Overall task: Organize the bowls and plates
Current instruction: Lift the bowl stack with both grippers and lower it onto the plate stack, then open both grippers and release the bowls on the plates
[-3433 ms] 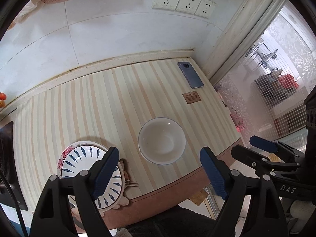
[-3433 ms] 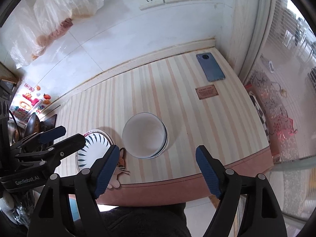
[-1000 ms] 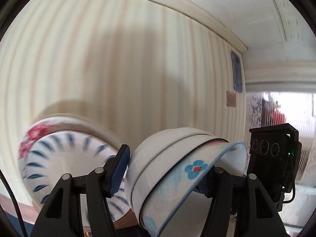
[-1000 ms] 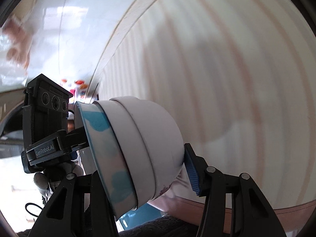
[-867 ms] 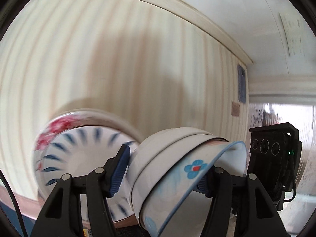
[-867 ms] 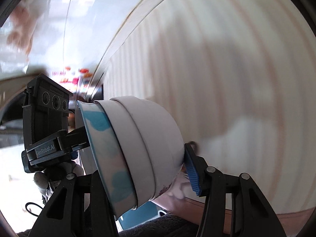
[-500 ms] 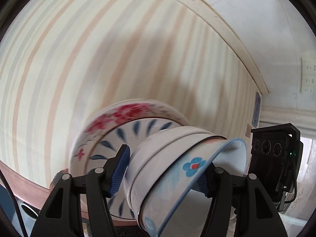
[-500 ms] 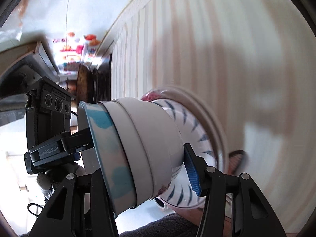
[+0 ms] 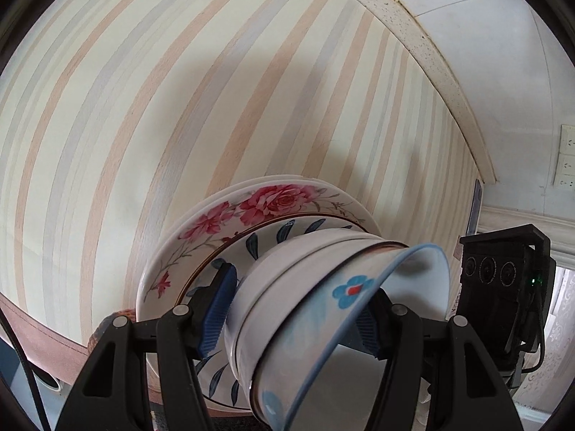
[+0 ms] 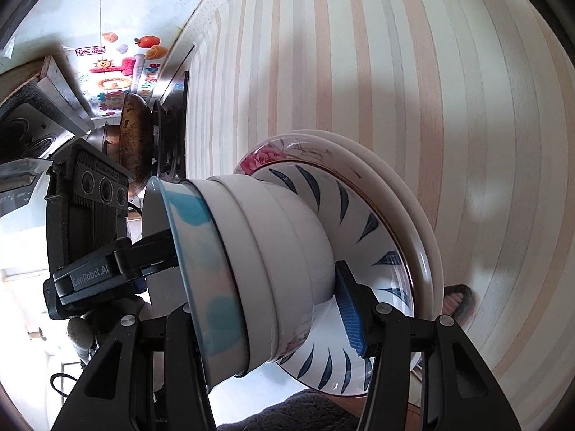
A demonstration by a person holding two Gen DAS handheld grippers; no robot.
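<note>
1. The stack of nested bowls [image 9: 323, 309] is the thing in hand: three bowls, one inside the other, the inner one with a blue rim and blue flowers. It is carried above the stack of plates [image 9: 222, 230], which lies on the near left part of the striped counter [image 9: 179, 89], close to the front edge.

2. Both claws are clamped on this stack from opposite sides. The left gripper [image 9: 298, 309] has one blue pad on the outside of the lowest bowl and the other pad inside the rim. The right gripper [image 10: 273, 287] holds in the same way, with its far pad [image 10: 350, 309] against the outer wall.

3. In the right wrist view the foot of the lowest bowl is over the middle of the top plate [image 10: 359, 230], the one with dark blue leaves. I cannot tell if it touches already.

4. I judge that the step is the placing of the bowls on the plates, and that it is almost finished.

5. The next move calls for lowering the bowls level and centred, then opening both claws together, so the stack does not tip.

6. Further left stand a wok [image 10: 134, 136] and a stove.
</note>
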